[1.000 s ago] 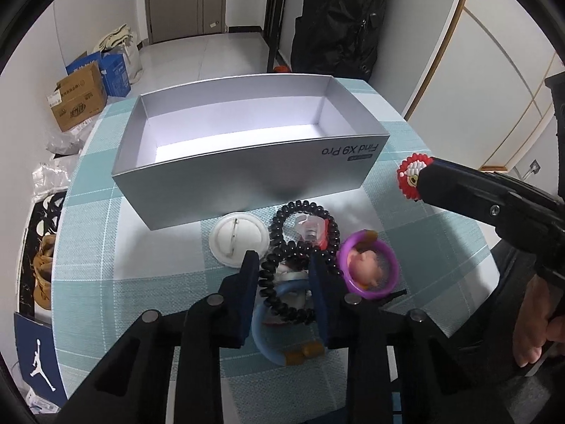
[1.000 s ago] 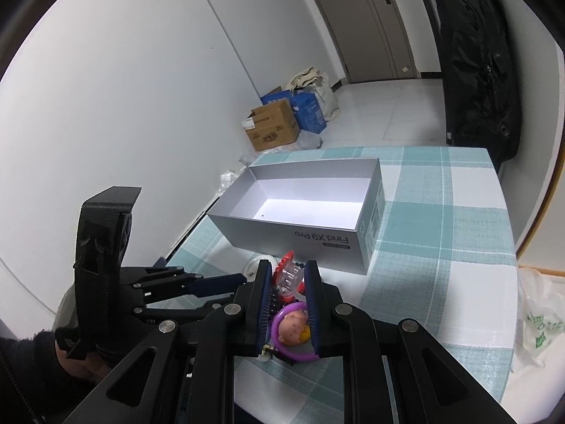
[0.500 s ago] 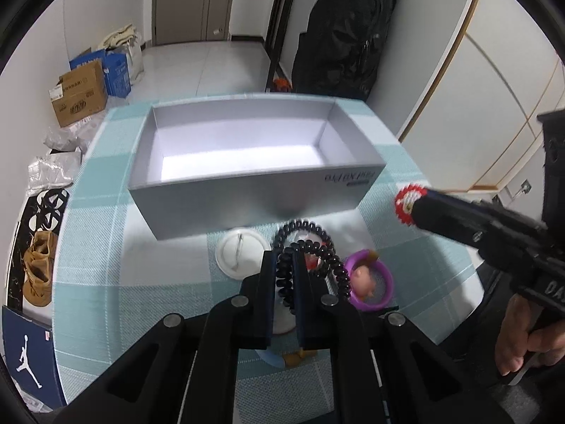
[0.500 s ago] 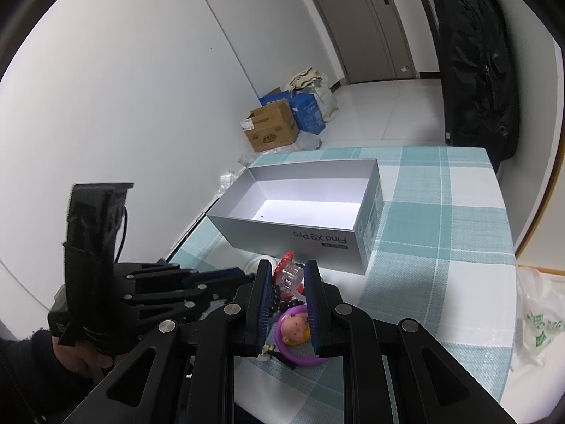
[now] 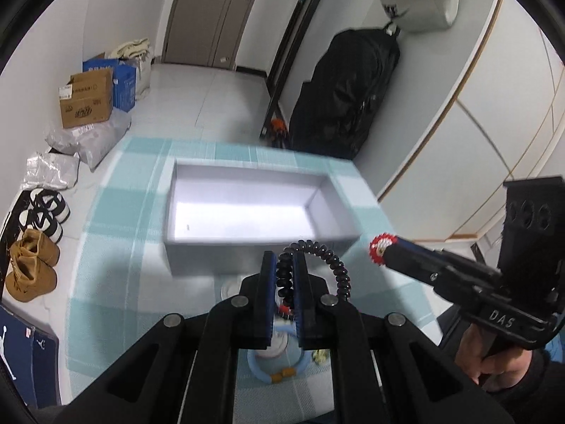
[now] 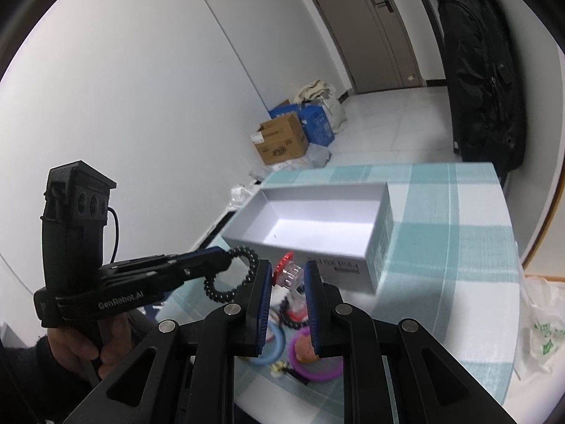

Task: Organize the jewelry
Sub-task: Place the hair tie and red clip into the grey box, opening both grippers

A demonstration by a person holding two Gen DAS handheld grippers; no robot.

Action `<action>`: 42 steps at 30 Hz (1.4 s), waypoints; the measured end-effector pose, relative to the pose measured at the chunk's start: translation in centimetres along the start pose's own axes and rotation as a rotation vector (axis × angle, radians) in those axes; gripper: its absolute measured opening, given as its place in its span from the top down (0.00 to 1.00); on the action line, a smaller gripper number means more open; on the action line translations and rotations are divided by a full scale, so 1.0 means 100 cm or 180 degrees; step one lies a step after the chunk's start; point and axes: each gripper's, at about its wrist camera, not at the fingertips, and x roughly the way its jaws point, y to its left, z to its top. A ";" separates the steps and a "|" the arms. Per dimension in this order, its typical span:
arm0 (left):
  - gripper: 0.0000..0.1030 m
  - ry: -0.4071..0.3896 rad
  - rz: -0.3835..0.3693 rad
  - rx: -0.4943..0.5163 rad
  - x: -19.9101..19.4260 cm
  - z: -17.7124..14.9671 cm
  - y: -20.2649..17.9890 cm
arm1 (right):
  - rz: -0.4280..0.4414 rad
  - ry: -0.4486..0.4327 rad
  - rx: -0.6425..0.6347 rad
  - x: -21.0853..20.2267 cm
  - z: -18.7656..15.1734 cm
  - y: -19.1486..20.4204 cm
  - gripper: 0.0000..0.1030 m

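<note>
My left gripper (image 5: 284,261) is shut on a black coiled hair tie (image 5: 339,275) and holds it above the table, just in front of the empty grey box (image 5: 247,247). The hair tie also shows in the right wrist view (image 6: 247,268). My right gripper (image 6: 287,272) is shut on a red and white beaded ornament (image 6: 289,274), which also shows in the left wrist view (image 5: 379,249), right of the box. Below lie a purple ring with a doll face (image 6: 310,357), a light blue bangle (image 6: 273,348) and a white round badge (image 5: 272,344).
The table has a teal checked cloth (image 6: 448,219); its right edge is near. A white plastic bag (image 6: 540,332) hangs right. On the floor are cardboard boxes (image 5: 86,100) and shoes (image 5: 31,265). A black bag (image 5: 346,92) hangs behind the table.
My left gripper closed on the black coiled hair tie and lifted it off the pile toward the box. My right gripper rose a little with the beaded ornament.
</note>
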 end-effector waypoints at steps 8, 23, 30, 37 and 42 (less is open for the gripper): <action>0.95 -0.0083 0.0016 -0.0112 0.014 0.036 0.013 | 0.0098 -0.0044 0.0045 0.009 0.037 -0.007 0.83; 0.95 0.0307 0.0002 -0.0211 0.070 0.050 0.037 | 0.0299 0.0322 0.0297 0.083 0.062 -0.047 0.83; 0.94 0.0387 -0.0060 -0.0294 0.080 0.054 0.040 | 0.0318 0.0445 0.0332 0.098 0.060 -0.053 0.80; 0.55 0.0383 -0.0104 -0.0335 0.077 0.054 0.042 | 0.0208 0.0272 0.0241 0.083 0.060 -0.053 0.56; 0.53 0.0278 -0.0055 -0.0301 0.070 0.053 0.038 | 0.0138 0.0074 0.0225 0.066 0.065 -0.054 0.36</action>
